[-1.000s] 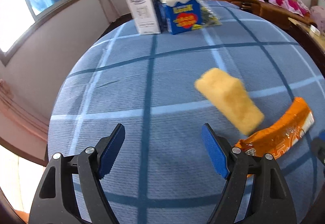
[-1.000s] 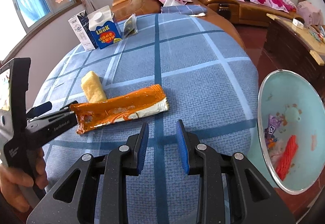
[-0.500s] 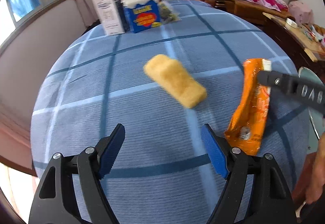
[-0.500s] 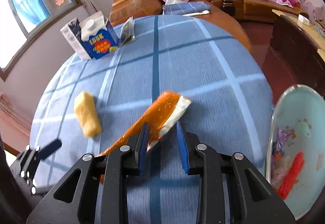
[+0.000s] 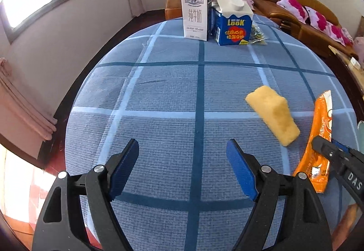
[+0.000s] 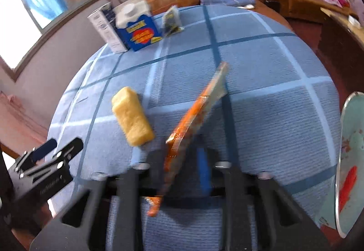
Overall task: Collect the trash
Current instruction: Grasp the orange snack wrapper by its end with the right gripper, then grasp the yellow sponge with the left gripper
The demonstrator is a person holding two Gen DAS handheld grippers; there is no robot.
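An orange snack wrapper is pinched between the jaws of my right gripper and lifted off the blue checked tablecloth; the view is blurred. The wrapper also shows in the left wrist view, with the right gripper on it. My left gripper is open and empty above the near part of the table. A yellow sponge-like block lies on the cloth right of it, also in the right wrist view.
A white milk carton, a blue carton and a small dark packet stand at the table's far edge. A pale green bin with trash inside sits at the right edge. Sofas lie beyond the table.
My right gripper has shut on the orange wrapper and lifted it from the cloth, tilting it upright. My left gripper has swung back to the left and stays open.
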